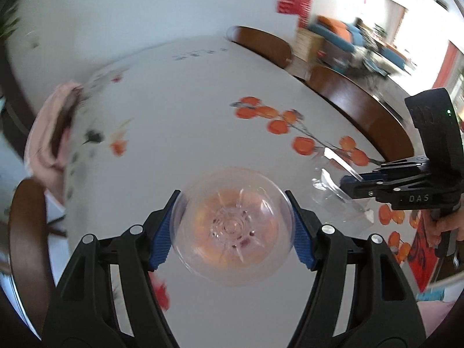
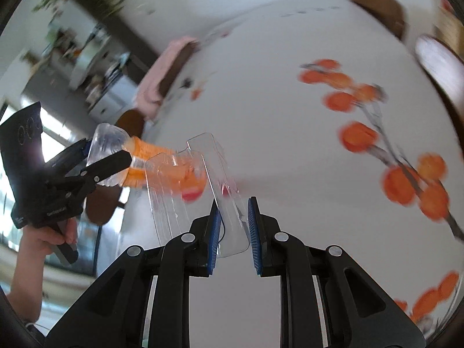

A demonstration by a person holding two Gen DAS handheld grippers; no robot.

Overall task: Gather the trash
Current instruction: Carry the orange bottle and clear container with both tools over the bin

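The left tool (image 1: 233,226) was clamped on a clear plastic bottle (image 1: 232,227), its 2 blue pads (image 1: 162,237) pressed against opposite sides of the round base, which faced the left wrist camera. In the right wrist view the same bottle (image 2: 121,156) showed an orange label and a red cap and was held in the air above the bench (image 2: 275,116), with the left tool (image 2: 108,158) gripping its base end and a bare hand (image 2: 43,237) on the handle below. The right tool (image 2: 233,229) held a clear plastic tray (image 2: 226,203) between its blue pads (image 2: 214,232); the left pad touched the plastic, a gap showed on the right side, and I could not tell from this view alone how firmly it was pinched. From the left wrist camera the right tool (image 1: 352,187) had its tips together on the edge of that clear tray (image 1: 333,179), lifted just above the bench (image 1: 179,110). The bench wore a white cloth printed with orange flowers (image 1: 275,121). Brown wooden chairs (image 1: 356,107) stood at its far edge, and a pink cloth (image 1: 46,133) hung over a chair back on the left. Both views were motion-blurred.
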